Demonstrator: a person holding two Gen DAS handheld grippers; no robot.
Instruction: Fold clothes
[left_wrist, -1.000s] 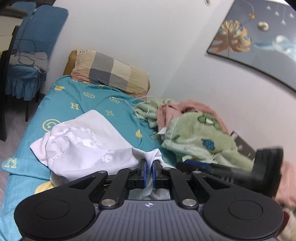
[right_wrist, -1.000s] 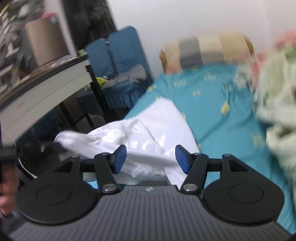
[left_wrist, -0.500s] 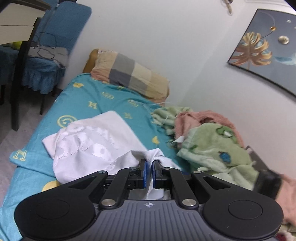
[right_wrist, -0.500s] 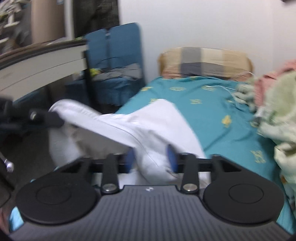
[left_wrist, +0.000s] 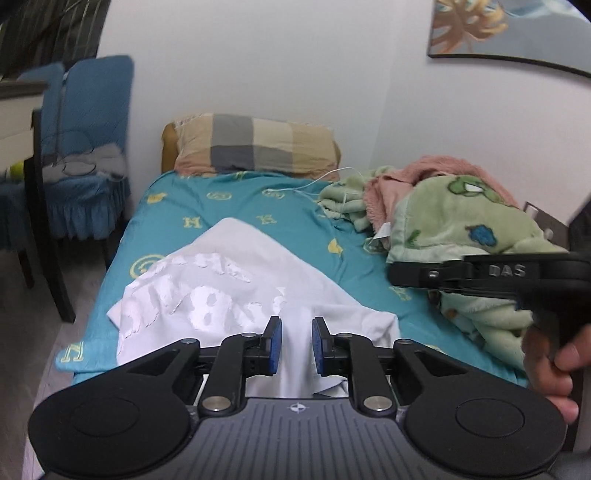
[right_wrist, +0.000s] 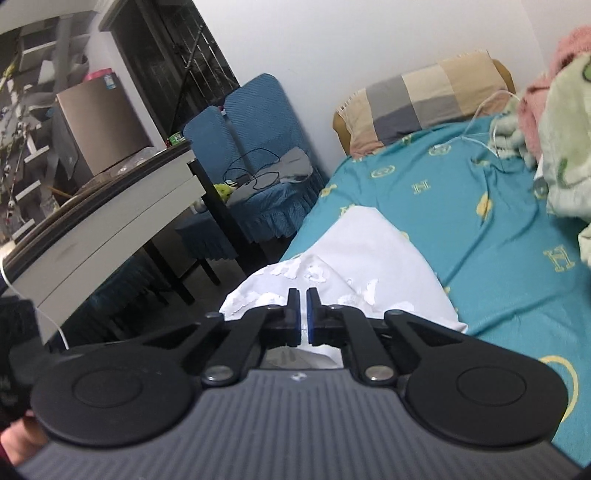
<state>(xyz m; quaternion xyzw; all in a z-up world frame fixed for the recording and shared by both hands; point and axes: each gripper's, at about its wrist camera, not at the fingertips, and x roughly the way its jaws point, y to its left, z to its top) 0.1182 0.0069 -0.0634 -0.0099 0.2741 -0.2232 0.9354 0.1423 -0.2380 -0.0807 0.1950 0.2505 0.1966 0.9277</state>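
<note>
A white shirt (left_wrist: 229, 280) with a cracked white print lies crumpled on the teal bed sheet (left_wrist: 295, 206). My left gripper (left_wrist: 296, 345) is at the shirt's near edge. Its jaws are opening, and white cloth shows in the gap between the parted blue pads (left_wrist: 275, 345). In the right wrist view my right gripper (right_wrist: 303, 314) is shut over the shirt (right_wrist: 369, 251), with only a thin white sliver between its pads. In the left wrist view the right gripper (left_wrist: 391, 274) is held in the air to the right of the shirt, and no cloth hangs from its tip.
A plaid pillow (left_wrist: 255, 146) lies at the head of the bed. A heap of green and pink blankets (left_wrist: 454, 221) fills the right side against the wall, with a white cable (left_wrist: 317, 181) beside it. A blue chair (left_wrist: 88, 122) and a table (right_wrist: 110, 221) stand left of the bed.
The left jaws, shut on the lifted shirt before, have parted, and the shirt now lies low on the bed. The right jaws have gone from wide apart to shut. Both views have swung.
</note>
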